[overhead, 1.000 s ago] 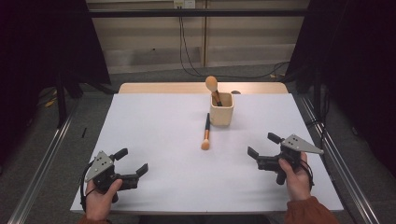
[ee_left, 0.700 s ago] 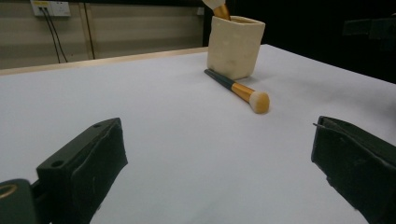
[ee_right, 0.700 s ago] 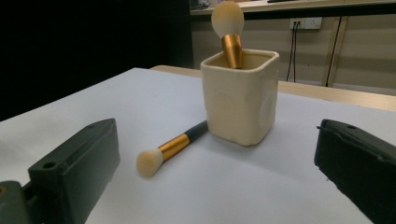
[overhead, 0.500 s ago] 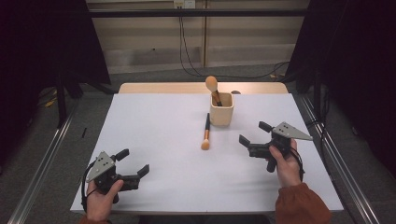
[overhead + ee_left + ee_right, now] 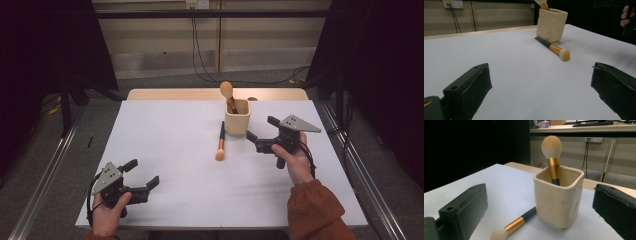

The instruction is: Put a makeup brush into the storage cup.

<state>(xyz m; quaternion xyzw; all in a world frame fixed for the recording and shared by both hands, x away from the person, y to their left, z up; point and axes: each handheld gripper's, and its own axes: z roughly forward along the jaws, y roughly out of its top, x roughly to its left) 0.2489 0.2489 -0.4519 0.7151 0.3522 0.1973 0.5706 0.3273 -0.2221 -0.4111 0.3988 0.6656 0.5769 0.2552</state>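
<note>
the jaws of the right gripper (image 5: 261, 135) are spread wide and empty, and just beyond them the cream square ceramic cup (image 5: 558, 196) is framed, with one gold-banded makeup brush (image 5: 553, 161) standing in it, bristles up. the second black-handled brush with a gold ferrule (image 5: 220, 141) is laid flat on the white table (image 5: 170, 135), its handle end beside the cup's base and its long axis run back toward the person. the left gripper (image 5: 141, 176), jaws likewise parted and empty, is held well apart from it, so the right hand is judged the nearer.

Table (image 5: 165, 150) w/ white top, bare wood strip along far edge. On it: cream square cup (image 5: 236, 116) near far-center, upright, 1 brush standing inside. Makeup brush (image 5: 220, 141) lies flat just beside cup, bristle end toward person.
</note>
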